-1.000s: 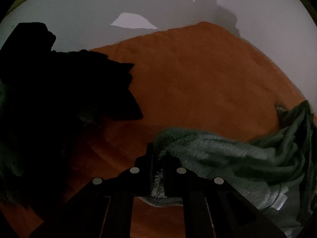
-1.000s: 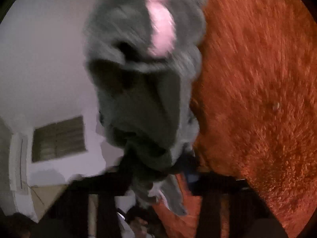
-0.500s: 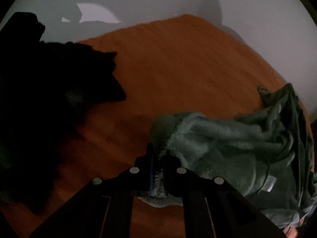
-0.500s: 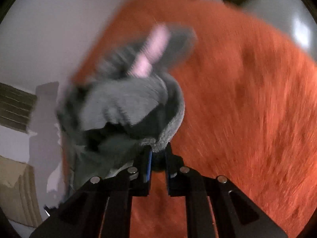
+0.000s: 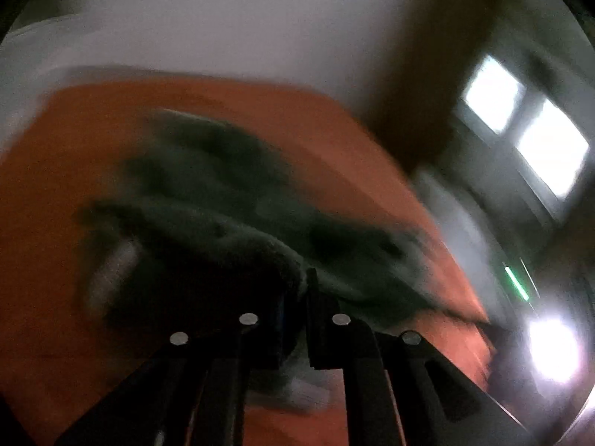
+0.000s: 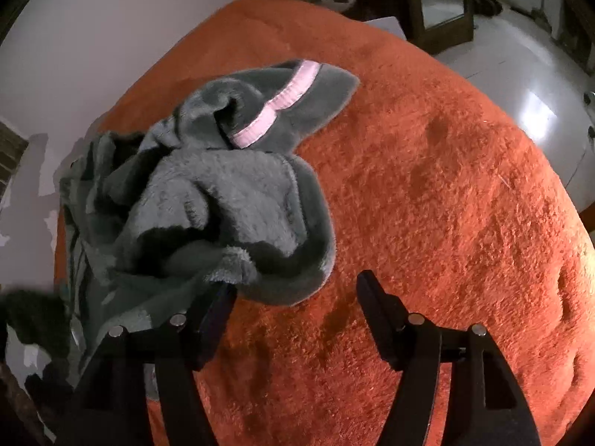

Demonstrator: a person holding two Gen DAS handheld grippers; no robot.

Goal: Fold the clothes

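A fluffy grey-green garment (image 6: pixel 223 200) with a pink band (image 6: pixel 279 104) lies crumpled on the orange blanket (image 6: pixel 427 204). My right gripper (image 6: pixel 293 290) is open; its left finger touches the garment's near edge, its right finger stands over bare blanket. In the blurred left wrist view the same garment (image 5: pixel 230 215) spreads ahead on the blanket (image 5: pixel 55 186). My left gripper (image 5: pixel 295 290) is shut on a fold of the garment.
The orange blanket covers a bed beside a white wall (image 6: pixel 93 37). A dark wooden frame (image 6: pixel 438 3) and glossy floor (image 6: pixel 520 67) lie beyond the bed's far right. Bright windows (image 5: pixel 520 126) show in the left wrist view.
My right gripper has opened and let the garment drop onto the blanket. My left gripper, still shut on the garment, has swung fast, blurring its view; the dark clothes pile has left it.
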